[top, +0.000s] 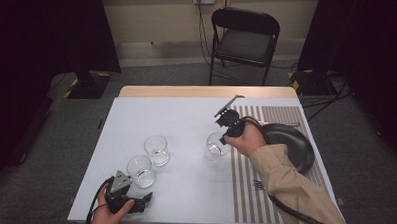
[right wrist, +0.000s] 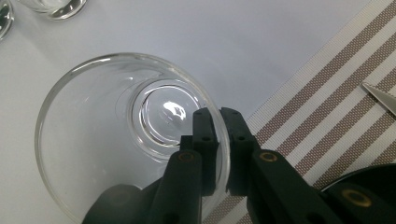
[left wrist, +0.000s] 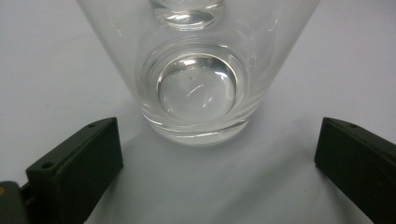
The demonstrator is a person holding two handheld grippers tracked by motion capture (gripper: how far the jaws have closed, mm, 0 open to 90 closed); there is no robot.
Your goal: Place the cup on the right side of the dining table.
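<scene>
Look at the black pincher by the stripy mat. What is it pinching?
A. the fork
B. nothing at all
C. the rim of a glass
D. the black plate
C: in the right gripper view the right gripper is shut on the glass, one jaw inside the wall and one outside, beside the striped placemat.

Clear glass (right wrist: 116, 135), brown-and-white striped placemat (top: 273, 194), black plate (top: 295, 145), white table (top: 186, 116)
</scene>
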